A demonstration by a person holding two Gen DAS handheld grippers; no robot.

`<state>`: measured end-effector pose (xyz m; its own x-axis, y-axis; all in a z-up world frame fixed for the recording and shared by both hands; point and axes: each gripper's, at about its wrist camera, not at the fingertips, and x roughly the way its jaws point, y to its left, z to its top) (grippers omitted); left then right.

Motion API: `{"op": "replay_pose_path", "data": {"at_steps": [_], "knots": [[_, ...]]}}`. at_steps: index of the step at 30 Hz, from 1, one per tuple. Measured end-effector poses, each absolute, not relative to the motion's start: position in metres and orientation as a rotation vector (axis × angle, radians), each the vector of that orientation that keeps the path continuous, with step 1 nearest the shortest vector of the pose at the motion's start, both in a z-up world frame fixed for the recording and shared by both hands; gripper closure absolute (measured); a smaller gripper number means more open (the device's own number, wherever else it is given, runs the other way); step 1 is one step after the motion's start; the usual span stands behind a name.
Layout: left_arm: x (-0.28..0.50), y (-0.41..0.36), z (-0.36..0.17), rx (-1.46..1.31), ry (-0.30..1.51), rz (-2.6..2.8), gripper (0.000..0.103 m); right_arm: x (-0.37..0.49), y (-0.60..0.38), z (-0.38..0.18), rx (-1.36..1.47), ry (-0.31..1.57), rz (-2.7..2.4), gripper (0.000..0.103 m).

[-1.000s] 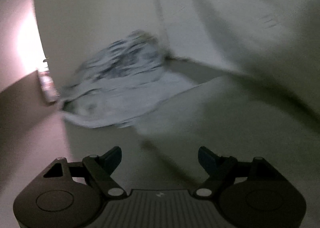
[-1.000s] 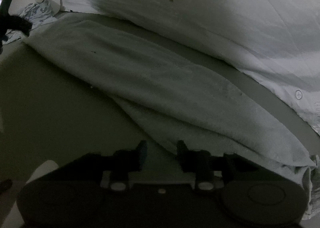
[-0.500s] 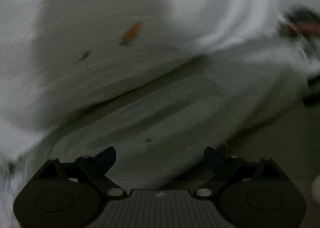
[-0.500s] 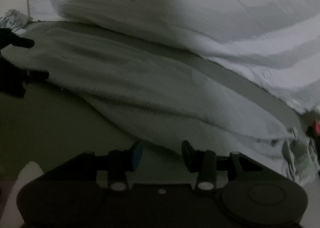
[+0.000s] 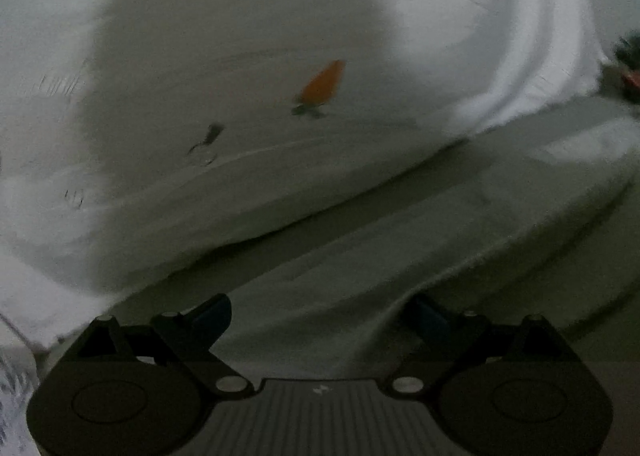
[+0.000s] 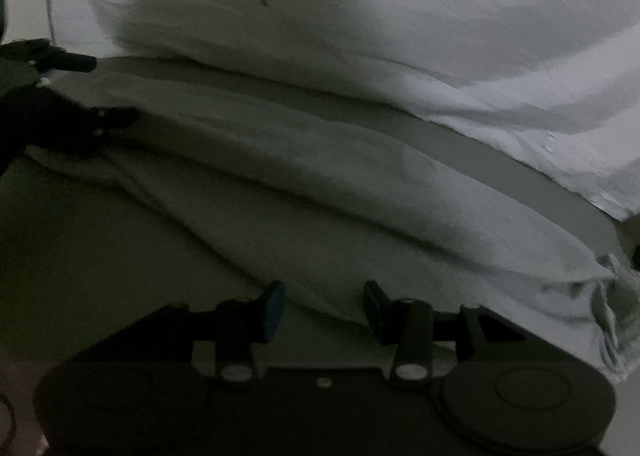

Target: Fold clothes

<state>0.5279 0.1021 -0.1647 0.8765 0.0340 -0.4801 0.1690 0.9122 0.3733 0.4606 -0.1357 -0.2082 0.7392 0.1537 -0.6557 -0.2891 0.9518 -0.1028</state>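
A pale grey-green garment lies stretched along the bed, just below a white carrot-print duvet. The left claw stands wide, cloth between its fingers (no pinch visible). The right claw, jaws part open, hovers at the garment's near edge, gripping nothing.

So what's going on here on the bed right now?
A person is working with two handheld claws on a pale grey-green towel-like cloth spread across a bed, beside a white quilt with an orange carrot print. The left claw is open at one end of the cloth; its jaws have just been opening, gripping nothing. The right claw is partly open over the cloth's near edge, its jaws also just opening. No fold is being pulled yet.
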Motion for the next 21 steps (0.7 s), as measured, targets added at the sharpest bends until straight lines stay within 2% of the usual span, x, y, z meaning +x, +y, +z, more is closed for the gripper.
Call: {"op": "replay_pose_path", "data": {"at_steps": [6,9,11,15,17,21], "knots": [[0.551,0.13,-0.177,0.336,0.564,-0.031,0.008,0.466,-0.105,-0.208,-0.24,0.675,0.356,0.057],[0.554,0.138,-0.183,0.306,0.595,-0.011,0.008,0.468,-0.083,-0.209,-0.313,0.651,0.468,0.062],[0.553,0.143,-0.186,0.282,0.608,0.005,0.008,0.467,-0.067,-0.21,-0.396,0.635,0.53,0.072],[0.557,0.149,-0.188,0.242,0.624,0.019,0.008,0.466,-0.045,-0.215,-0.557,0.578,0.554,0.077],[0.554,0.149,-0.189,0.253,0.624,0.024,0.007,0.47,-0.042,-0.215,-0.58,0.582,0.547,0.103],[0.554,0.152,-0.194,0.278,0.629,0.043,0.007,0.466,-0.051,-0.206,-0.574,0.596,0.594,0.103]]}}
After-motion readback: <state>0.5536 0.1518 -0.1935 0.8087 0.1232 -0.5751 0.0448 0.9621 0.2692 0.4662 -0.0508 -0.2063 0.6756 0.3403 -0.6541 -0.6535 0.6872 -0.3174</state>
